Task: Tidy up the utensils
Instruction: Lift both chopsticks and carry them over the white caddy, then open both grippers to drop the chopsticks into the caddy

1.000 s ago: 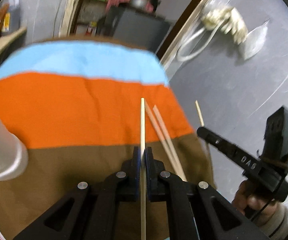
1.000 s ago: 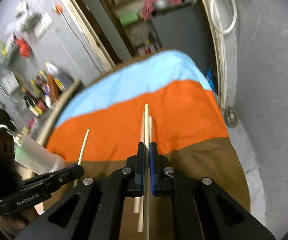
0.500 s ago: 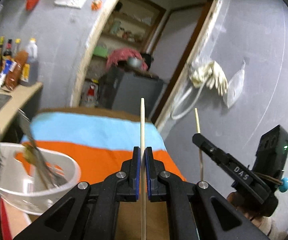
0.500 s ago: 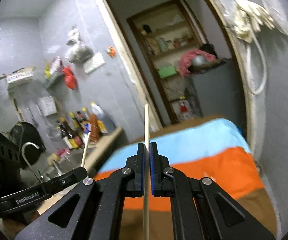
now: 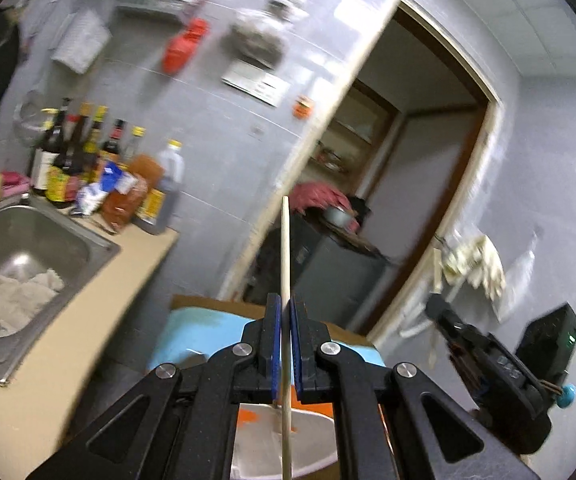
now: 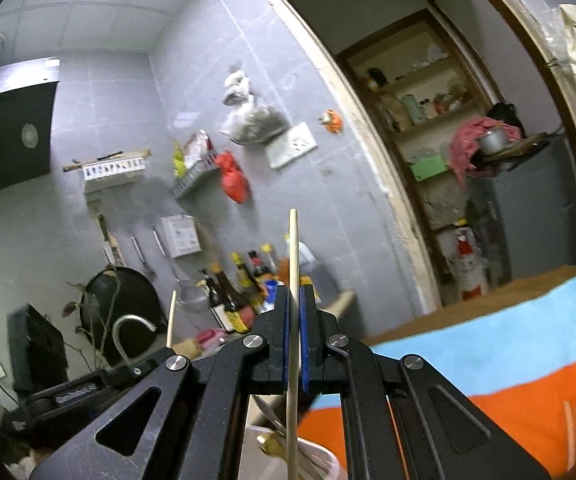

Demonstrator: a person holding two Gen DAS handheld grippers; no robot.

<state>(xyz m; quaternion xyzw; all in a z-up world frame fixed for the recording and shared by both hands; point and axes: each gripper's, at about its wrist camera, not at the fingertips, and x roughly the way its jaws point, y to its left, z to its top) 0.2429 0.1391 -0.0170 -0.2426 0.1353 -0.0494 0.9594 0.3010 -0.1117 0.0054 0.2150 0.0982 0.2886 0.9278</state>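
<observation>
The person is carrying one wooden chopstick in each pair of tongs: the left tongs (image 5: 282, 320) are clenched on a chopstick (image 5: 285, 248) whose tip stands up against the wall and doorway, and the right tongs (image 6: 295, 312) are clenched on a second chopstick (image 6: 294, 248) in the same upright way. Each stick is running down between the blue pads and out past the bottom edge of its view, so its lower end is hidden. Below both tongs sits the white holder (image 5: 312, 436), with what looks like metal cutlery already in it (image 6: 275, 424), resting on the striped cloth (image 6: 488, 344) over the counter; two more pale sticks (image 6: 570, 424) seem to be lying on the orange band. The step in hand appears to be dropping the pair into the holder. To do it well, each stick should probably be swung until its lower end is pointing into the mouth of the holder, clear of the cutlery, before the pads are eased apart; letting go while the stick is still leaning across the rim risks it tipping out onto the cloth. The two hands are close together, so bringing one in after the other would likely keep the sticks and tongs from knocking. Both views are blurred, so the rim's exact position under the sticks is uncertain.
</observation>
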